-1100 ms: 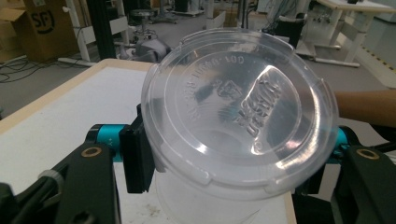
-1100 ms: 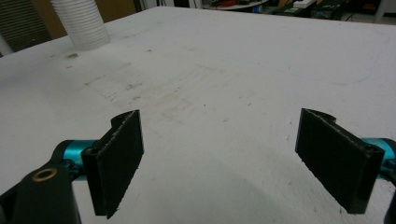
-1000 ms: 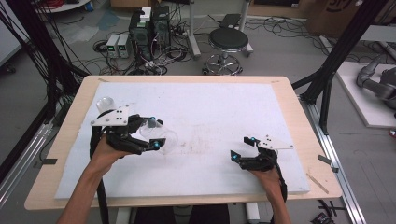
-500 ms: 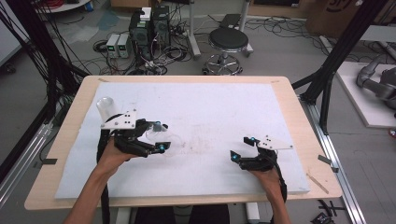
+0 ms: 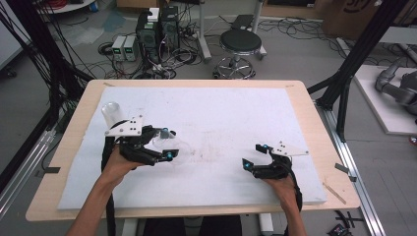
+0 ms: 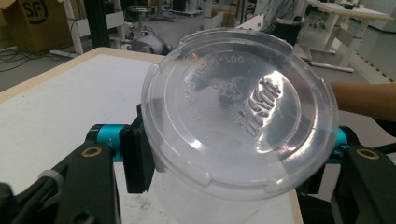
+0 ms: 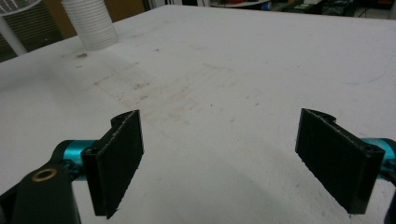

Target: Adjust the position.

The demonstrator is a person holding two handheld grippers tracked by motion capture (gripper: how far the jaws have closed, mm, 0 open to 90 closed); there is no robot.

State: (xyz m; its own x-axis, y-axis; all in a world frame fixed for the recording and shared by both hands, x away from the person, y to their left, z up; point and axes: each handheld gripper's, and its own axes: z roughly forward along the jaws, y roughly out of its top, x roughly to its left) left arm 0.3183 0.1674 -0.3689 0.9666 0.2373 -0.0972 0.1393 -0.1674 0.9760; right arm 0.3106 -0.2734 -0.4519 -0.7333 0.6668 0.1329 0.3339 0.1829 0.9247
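Observation:
A clear plastic cup [image 6: 238, 112] sits between the jaws of my left gripper [image 6: 233, 158], its round embossed end turned toward that gripper's camera. The jaws press on its sides. In the high view the left gripper [image 5: 169, 144] holds the cup [image 5: 172, 145] low over the left half of the white board. My right gripper [image 5: 254, 156] rests near the board's front right. Its jaws are open with nothing between them. The right gripper view shows those open jaws of my right gripper [image 7: 229, 163] over bare board.
A stack of clear cups [image 5: 112, 113] stands behind the left gripper, near the board's left edge; the same stack [image 7: 91, 23] appears far off in the right gripper view. The white foam board [image 5: 221, 113] covers the wooden table [image 5: 314, 113]. A stool and cables lie beyond.
My left gripper has drifted a little to the right with the cup in its jaws. The right gripper has stayed where it was.

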